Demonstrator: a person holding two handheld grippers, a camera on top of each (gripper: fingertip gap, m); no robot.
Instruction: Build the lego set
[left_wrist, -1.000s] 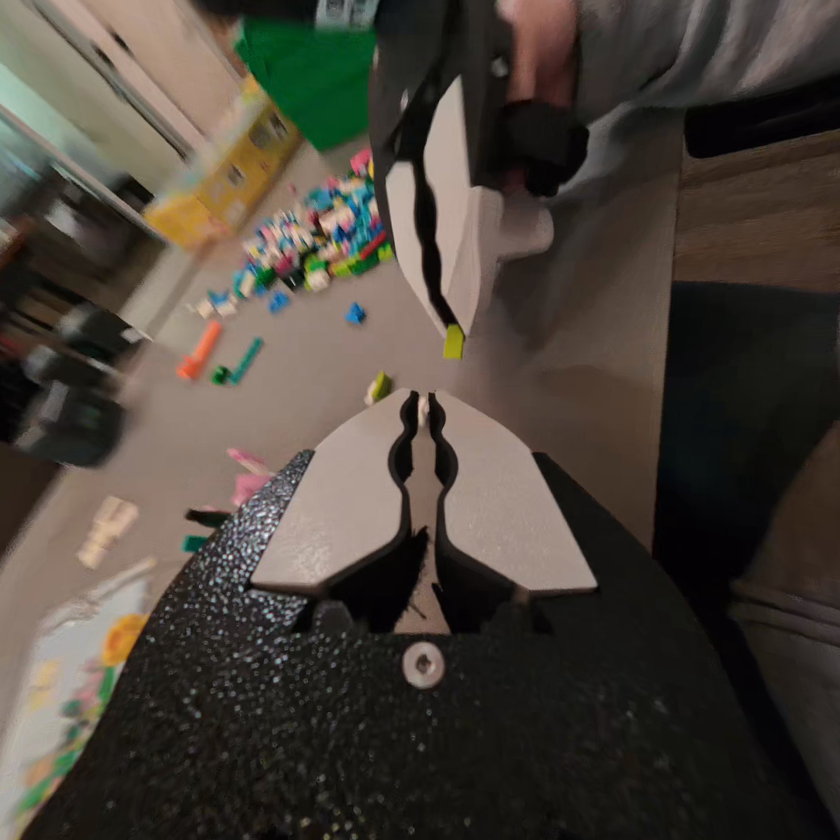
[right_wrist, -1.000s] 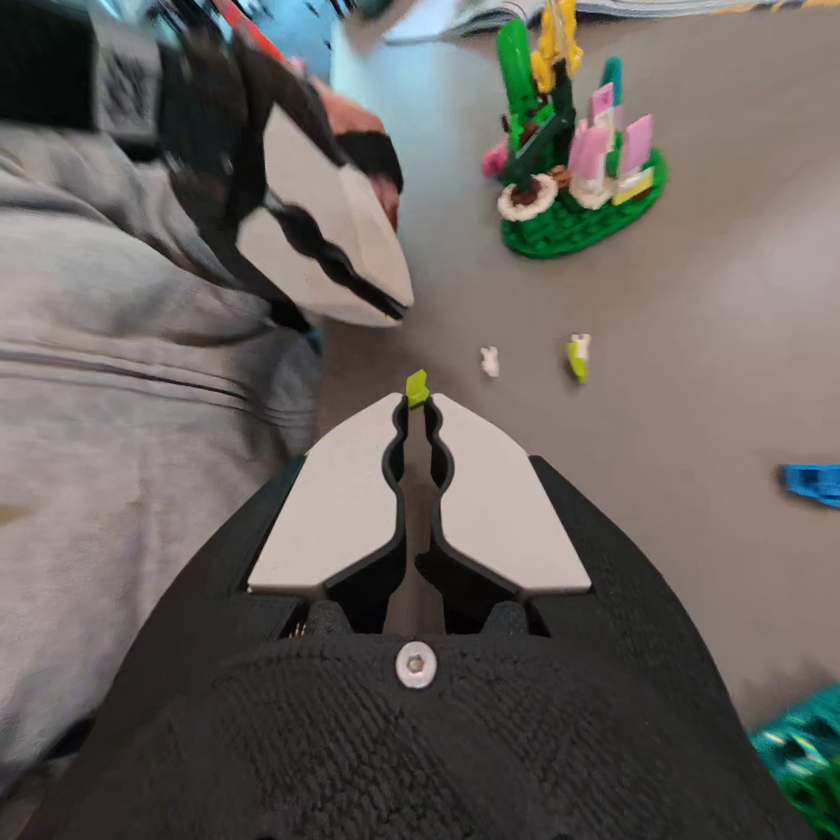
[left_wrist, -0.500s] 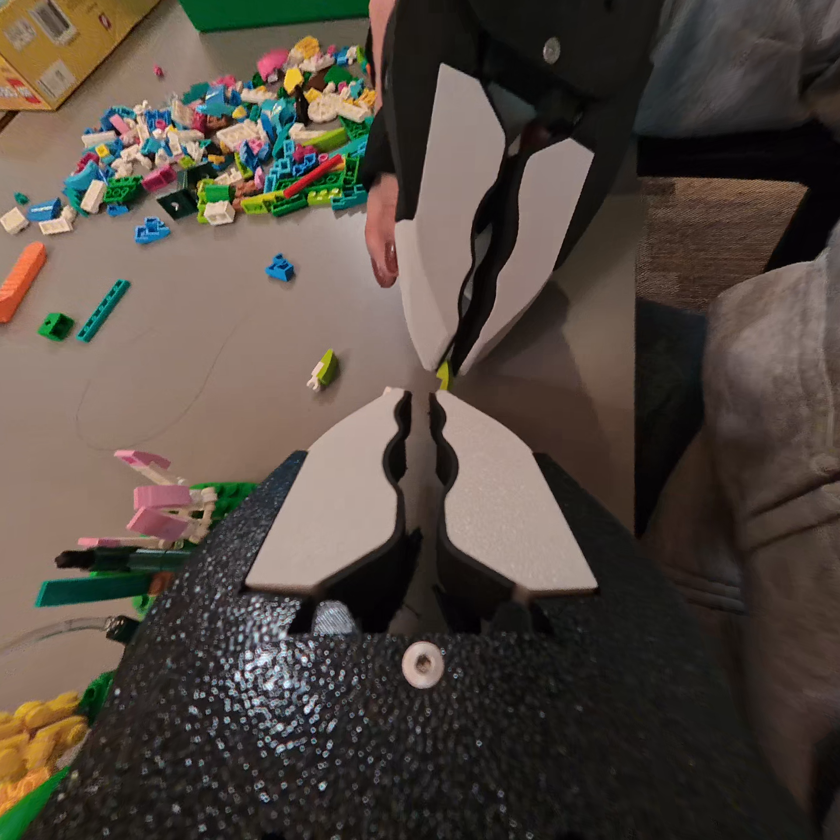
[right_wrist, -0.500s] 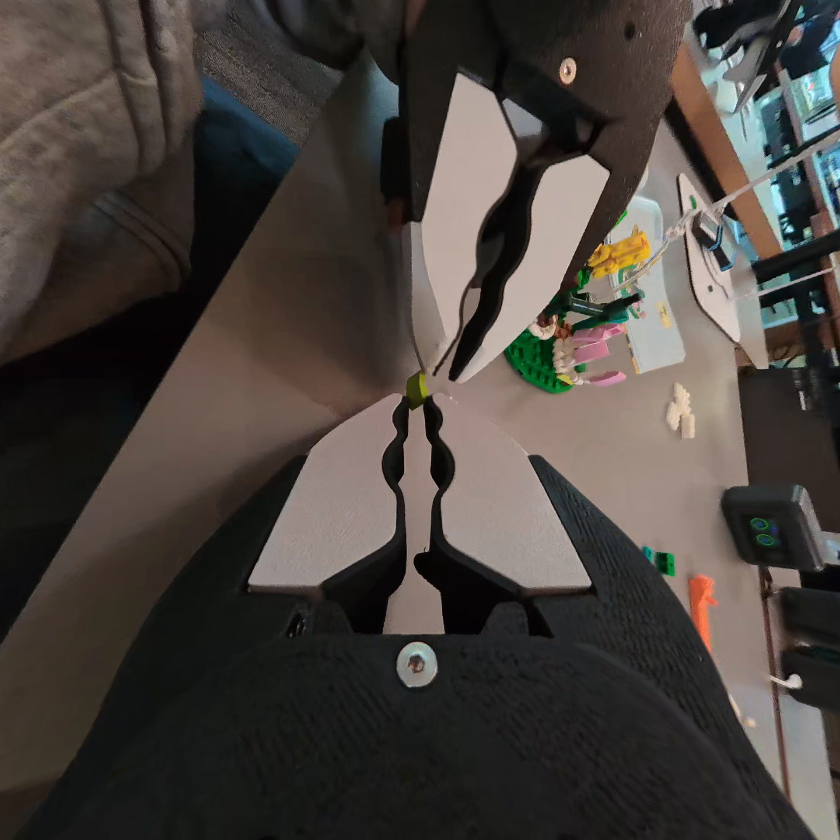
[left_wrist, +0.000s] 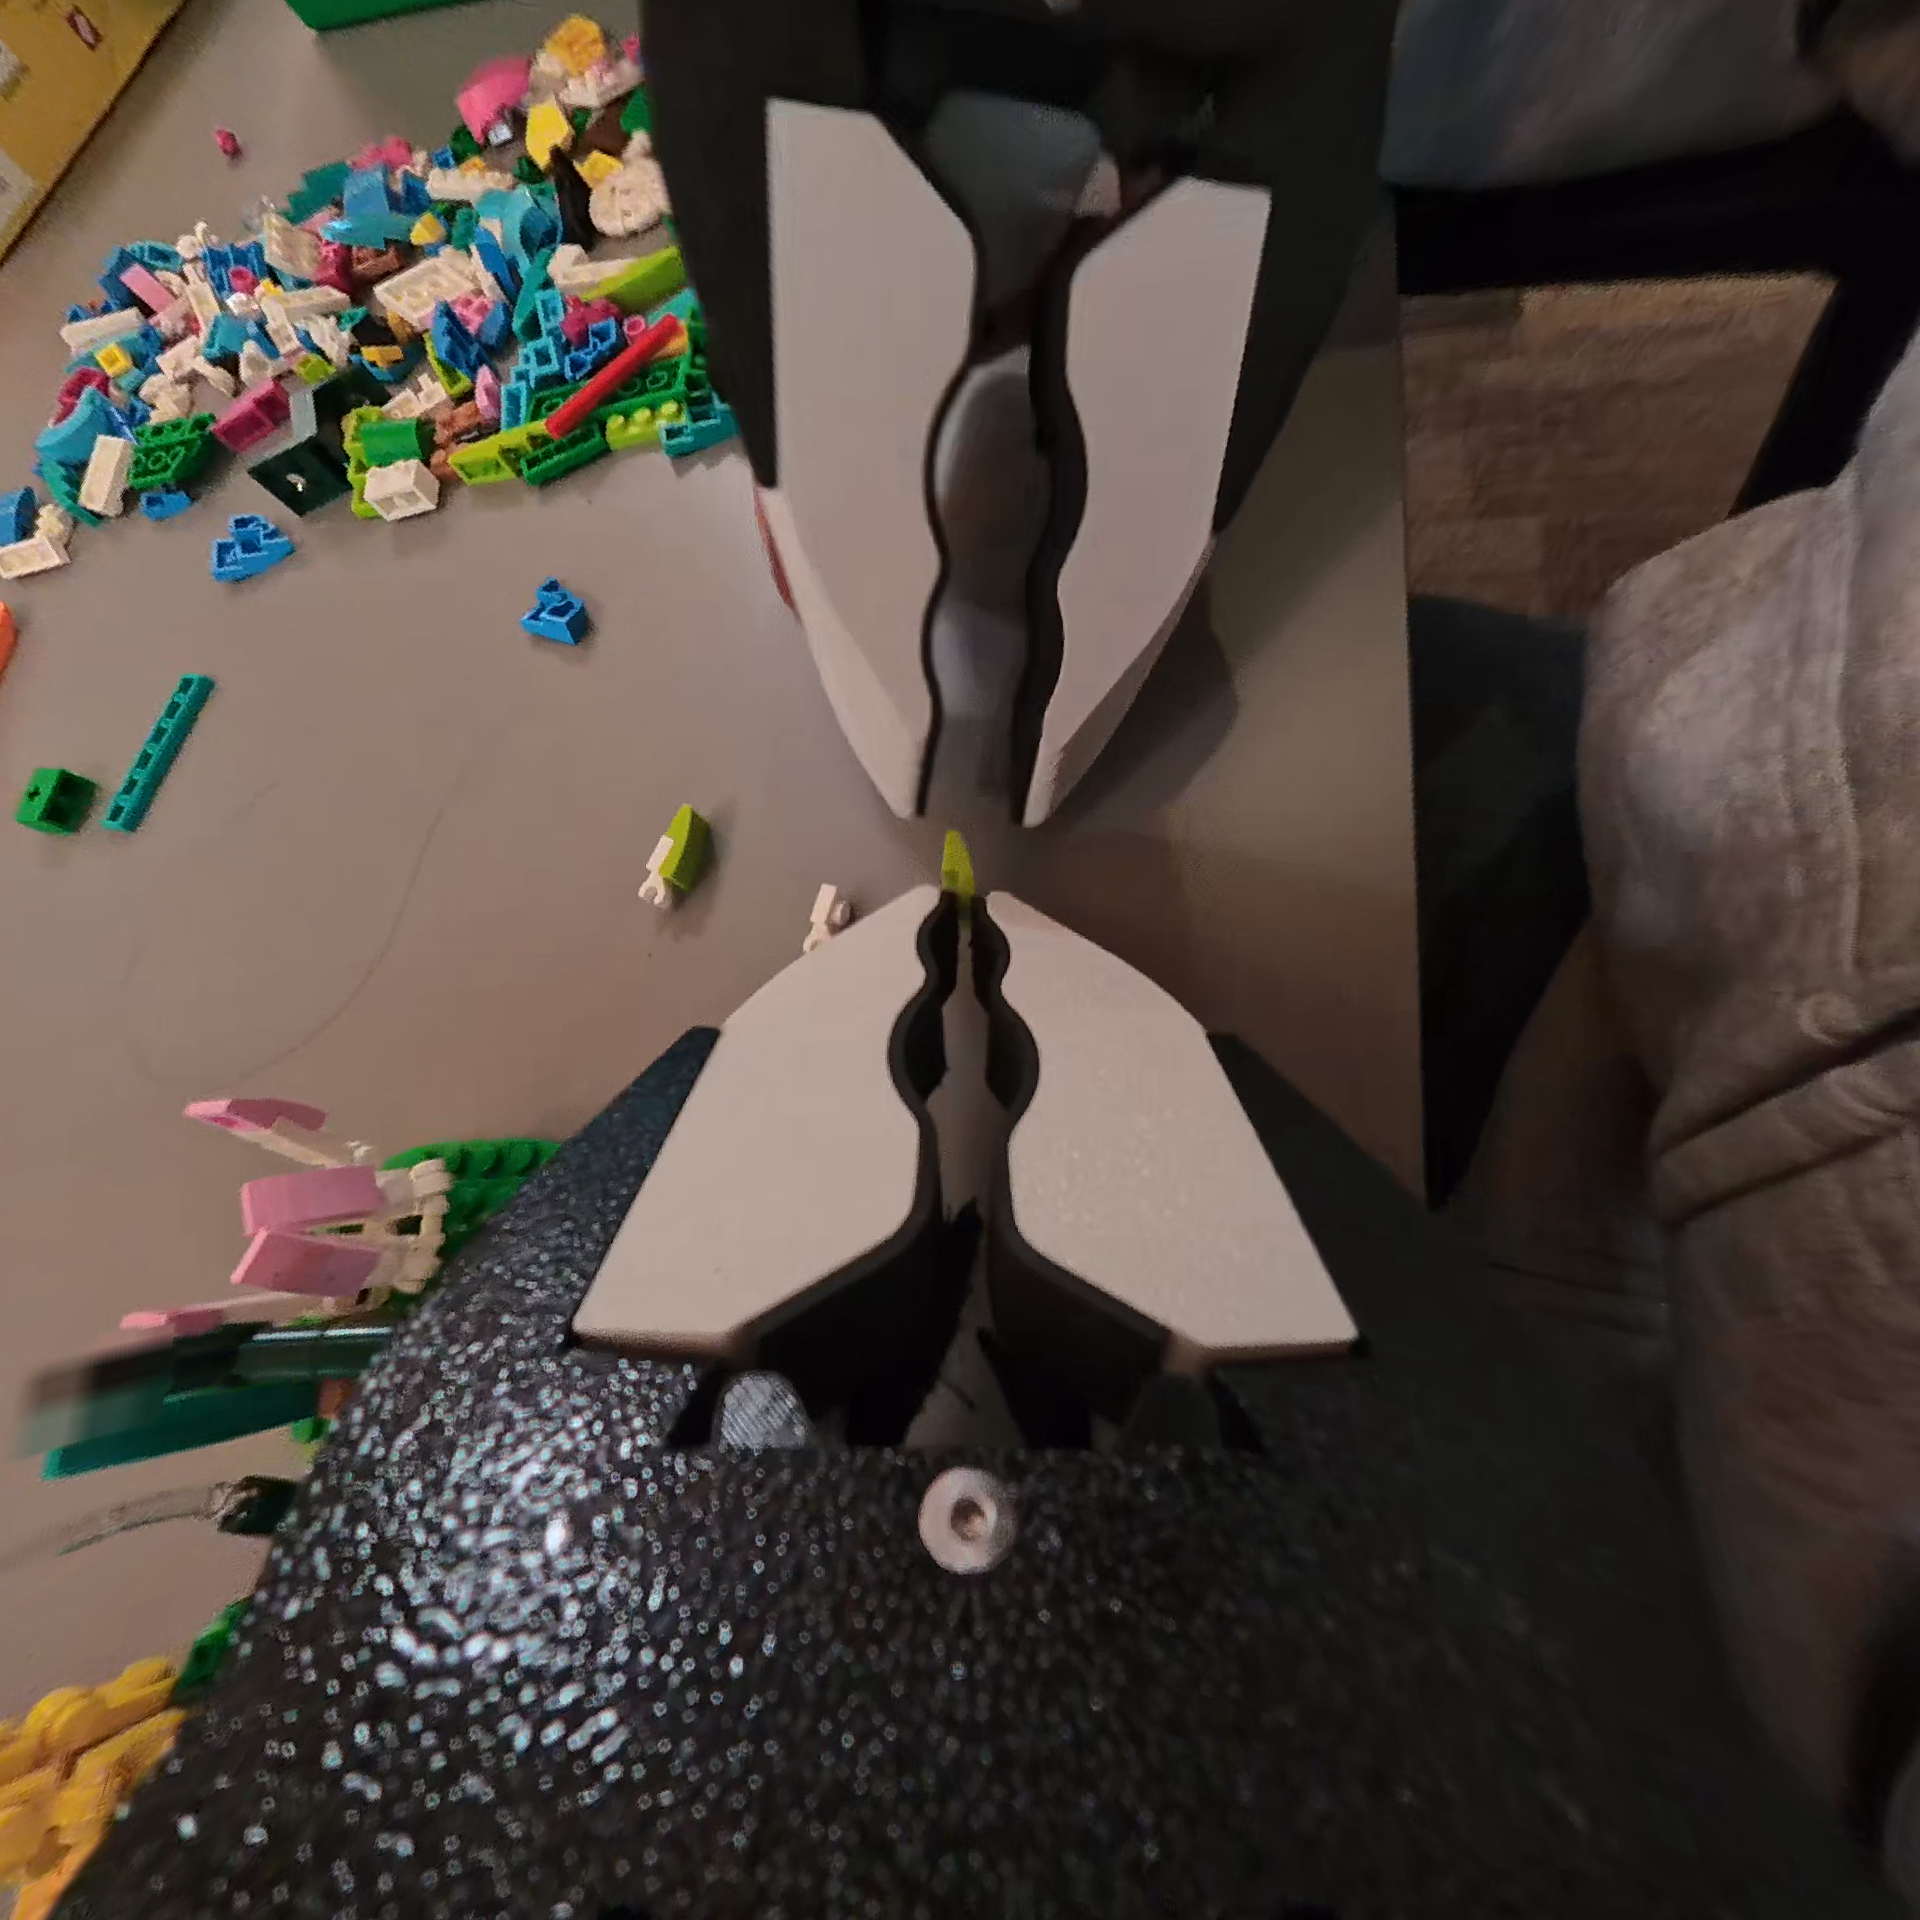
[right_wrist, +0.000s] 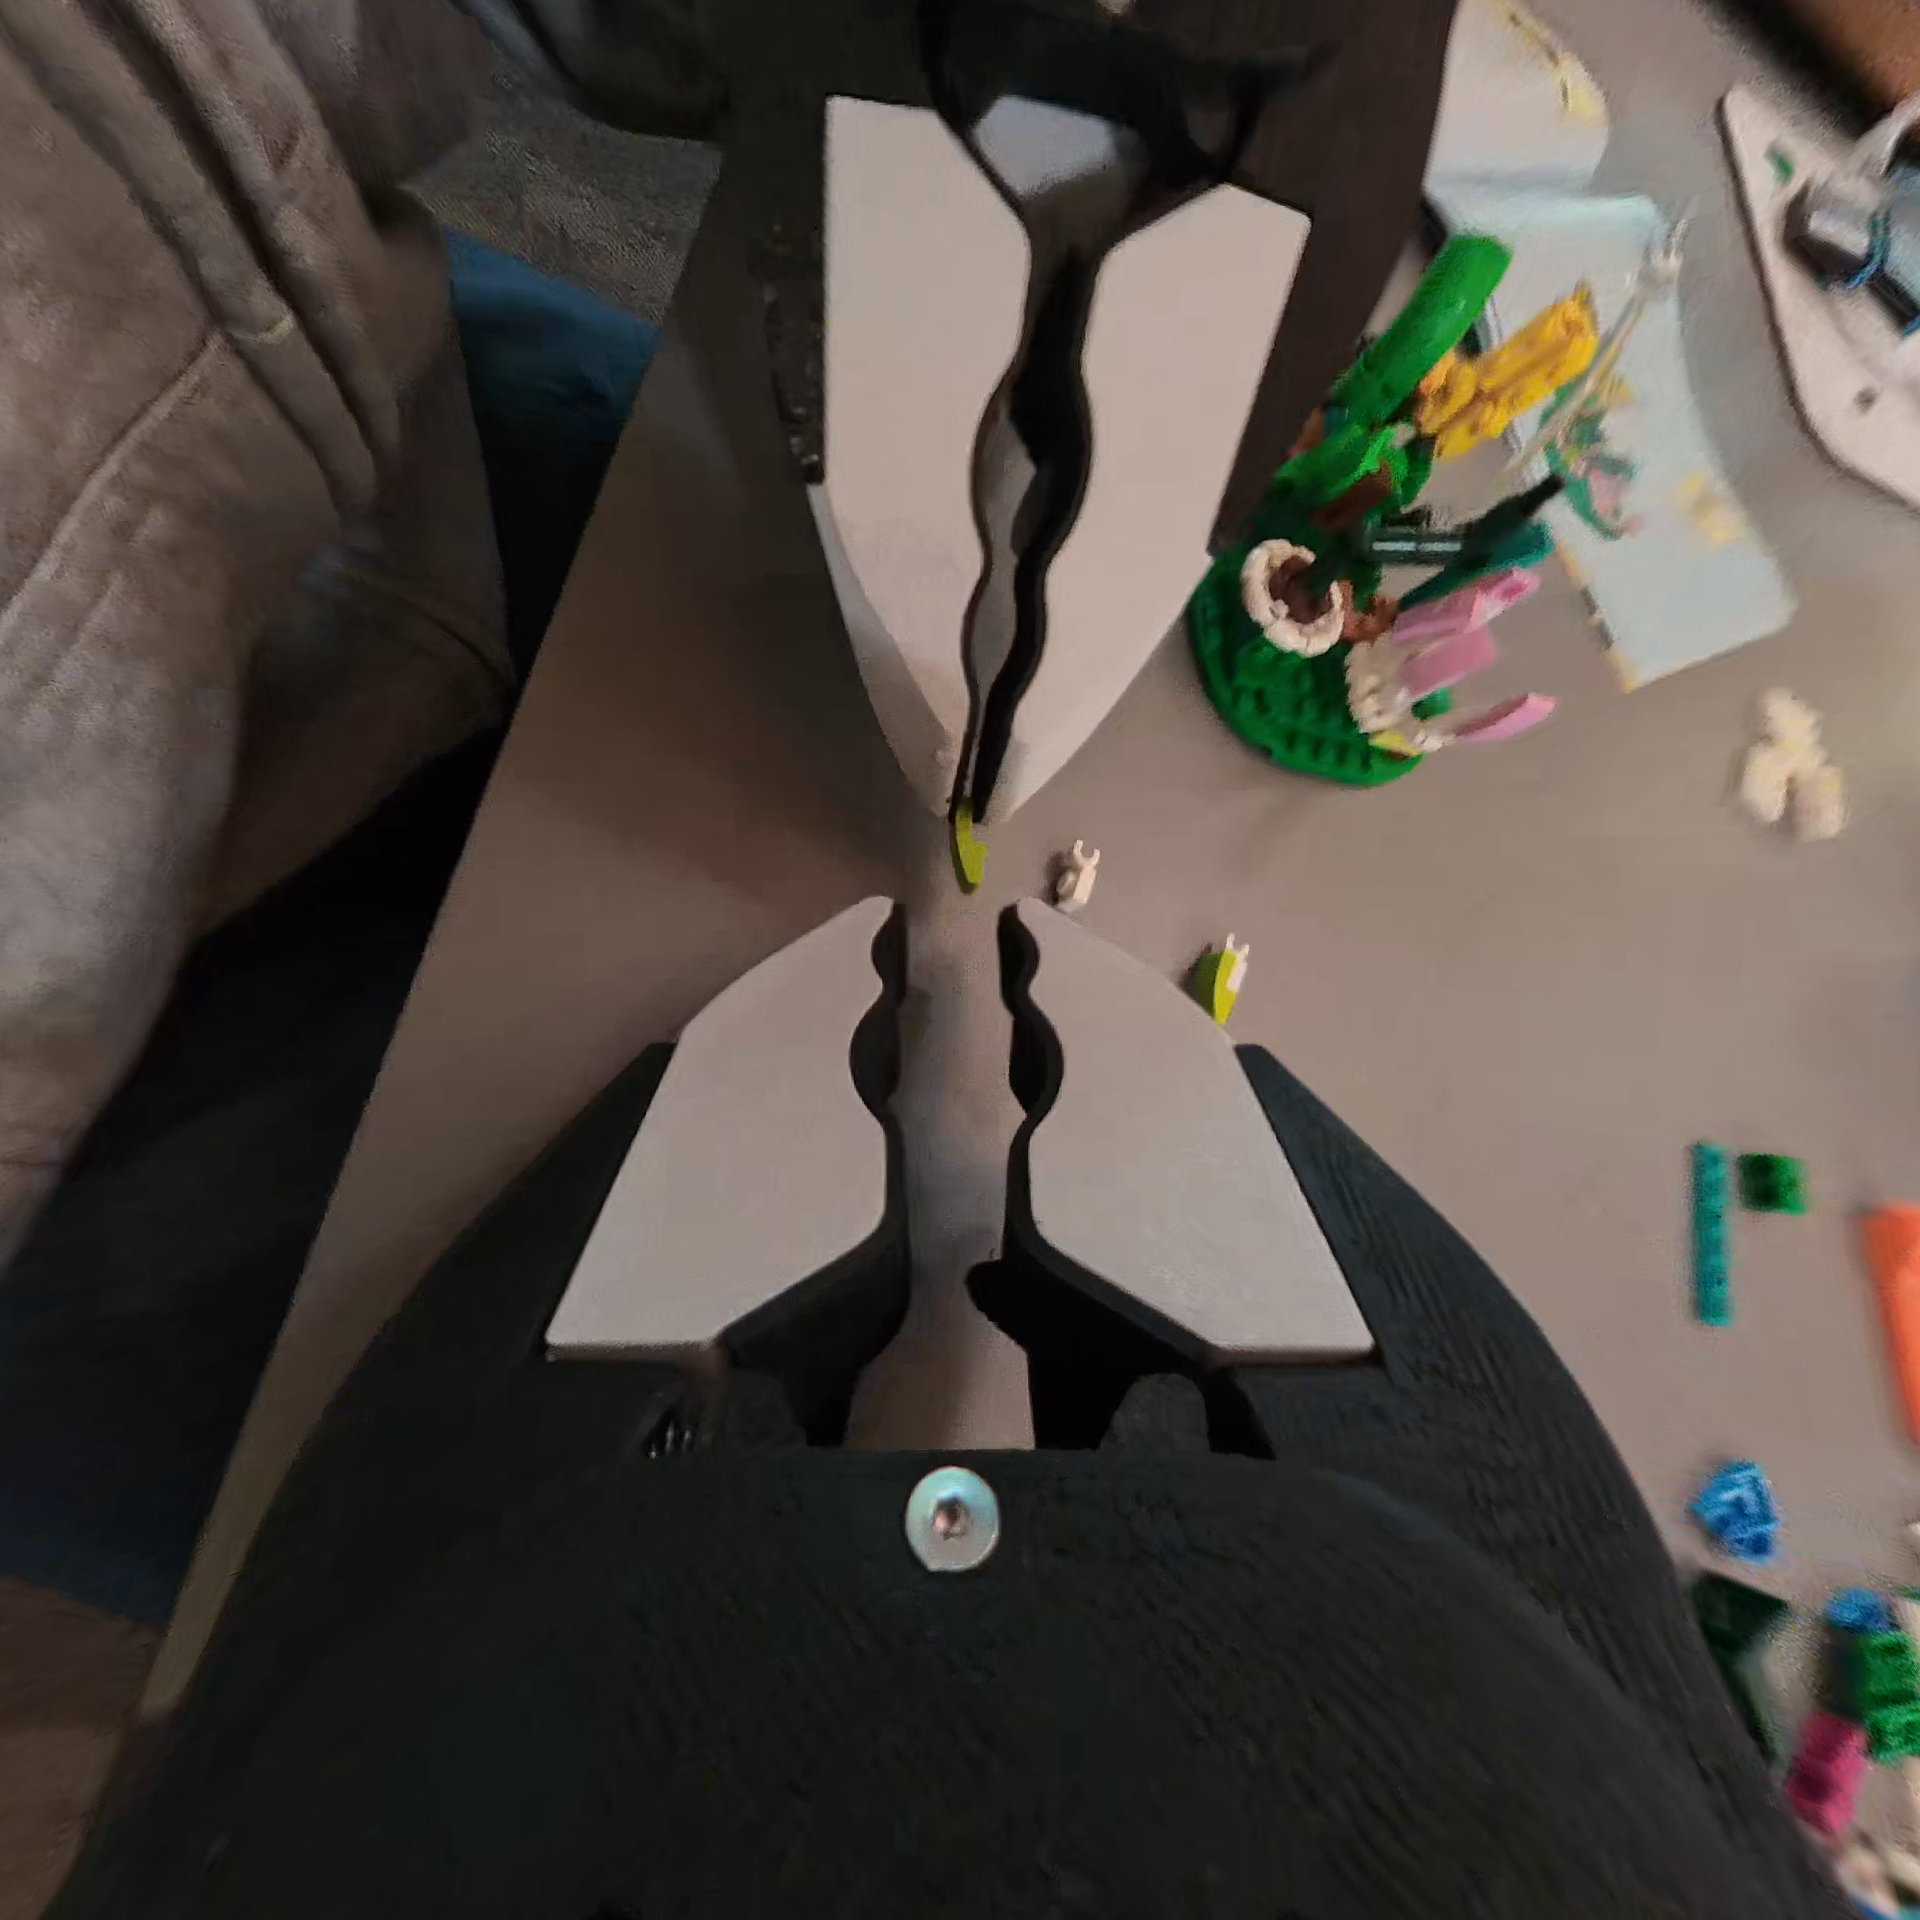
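Observation:
A small lime green piece (left_wrist: 955, 864) is pinched in the tips of my left gripper (left_wrist: 956, 899), which is shut on it just above the grey table (left_wrist: 436, 935). My right gripper (right_wrist: 953, 912) is open and empty, tip to tip with the left one, a short gap from the piece (right_wrist: 966, 847). In the right wrist view the left gripper (right_wrist: 971, 805) comes in from the top. The flower build (right_wrist: 1351, 644) on a green base stands to the right. Its pink petals (left_wrist: 312, 1226) show at the left of the left wrist view.
A white clip piece (left_wrist: 828, 914) and a lime-and-white piece (left_wrist: 681, 857) lie close to the tips. A pile of loose bricks (left_wrist: 364, 343) lies farther off, with a teal strip (left_wrist: 156, 753) and a green cube (left_wrist: 52, 800). A booklet (right_wrist: 1662, 540) lies behind the build. The table edge (left_wrist: 1403, 727) and a person's grey clothing are alongside.
The lime piece has passed from my right gripper to my left. The left gripper closed on it, and the right gripper opened and drew back slightly.

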